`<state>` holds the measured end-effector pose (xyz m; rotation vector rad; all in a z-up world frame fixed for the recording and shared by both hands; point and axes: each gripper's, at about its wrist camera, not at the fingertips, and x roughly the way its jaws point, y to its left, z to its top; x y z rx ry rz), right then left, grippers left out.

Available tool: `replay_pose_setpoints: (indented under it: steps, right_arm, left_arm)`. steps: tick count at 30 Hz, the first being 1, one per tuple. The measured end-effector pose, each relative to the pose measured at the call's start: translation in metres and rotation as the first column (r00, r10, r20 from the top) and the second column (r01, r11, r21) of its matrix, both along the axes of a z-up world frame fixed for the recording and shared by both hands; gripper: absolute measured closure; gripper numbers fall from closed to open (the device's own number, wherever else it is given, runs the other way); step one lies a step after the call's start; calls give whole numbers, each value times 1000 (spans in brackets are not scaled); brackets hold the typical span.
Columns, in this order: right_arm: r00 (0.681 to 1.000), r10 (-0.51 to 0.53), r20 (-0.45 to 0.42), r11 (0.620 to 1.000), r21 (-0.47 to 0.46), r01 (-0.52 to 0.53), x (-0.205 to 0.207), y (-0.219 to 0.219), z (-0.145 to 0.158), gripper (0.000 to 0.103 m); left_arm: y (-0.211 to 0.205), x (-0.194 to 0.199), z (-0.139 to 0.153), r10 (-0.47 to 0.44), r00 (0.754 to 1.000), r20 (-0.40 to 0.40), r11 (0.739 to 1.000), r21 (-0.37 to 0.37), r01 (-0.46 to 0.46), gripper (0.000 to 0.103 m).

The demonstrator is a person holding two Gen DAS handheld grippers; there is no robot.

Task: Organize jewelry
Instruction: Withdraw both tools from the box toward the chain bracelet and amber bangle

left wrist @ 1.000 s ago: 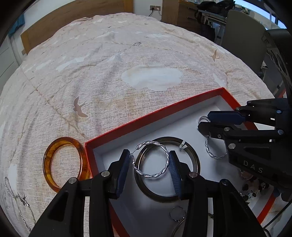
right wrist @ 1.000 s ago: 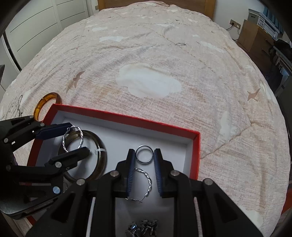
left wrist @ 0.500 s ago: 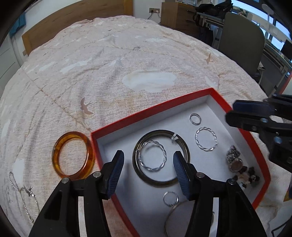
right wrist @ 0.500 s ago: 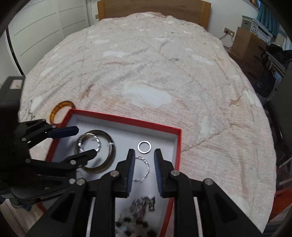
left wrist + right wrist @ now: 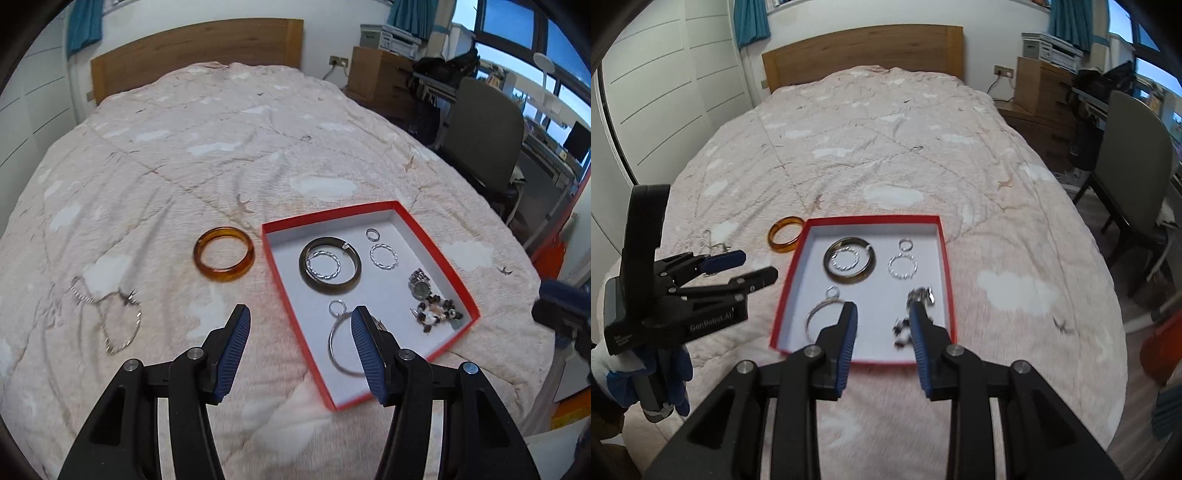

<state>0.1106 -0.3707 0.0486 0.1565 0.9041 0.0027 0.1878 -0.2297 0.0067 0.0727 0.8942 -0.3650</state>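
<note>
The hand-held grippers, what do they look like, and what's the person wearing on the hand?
Each hand-held gripper is black, with angular linkage arms, silver pivot bolts and ribbed blue pads on its two fingers. From the right wrist view, the left hand-held gripper has white lettering on its body and a tall black block on top. The hand holding its handle wears a blue glove with a white cuff. No cables show.

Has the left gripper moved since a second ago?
Yes. The left gripper has pulled up and back from the red tray, leaving the twisted hoop inside the dark bangle.
</note>
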Motion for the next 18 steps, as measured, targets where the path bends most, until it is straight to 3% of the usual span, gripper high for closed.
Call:
replay_pose_setpoints:
  steps: [5, 7, 11, 18]
  right_arm:
    - [1000, -24, 19, 999, 32, 23, -46, 21, 10, 75]
    - [999, -31, 21, 999, 28, 30, -59, 29, 12, 74]
    - [998, -47, 30, 999, 28, 47, -74, 40, 20, 74]
    - [996, -57, 65, 998, 18, 56, -90, 69, 34, 74]
  left_arm:
    - [12, -28, 18, 3, 1000, 24, 1000, -17, -3, 45]
    - [20, -42, 27, 4, 999, 35, 999, -35, -3, 40]
    - [35, -64, 41, 13, 997, 77, 998, -55, -9, 34]
    - [72, -92, 52, 52, 988, 144, 996, -76, -41, 34]
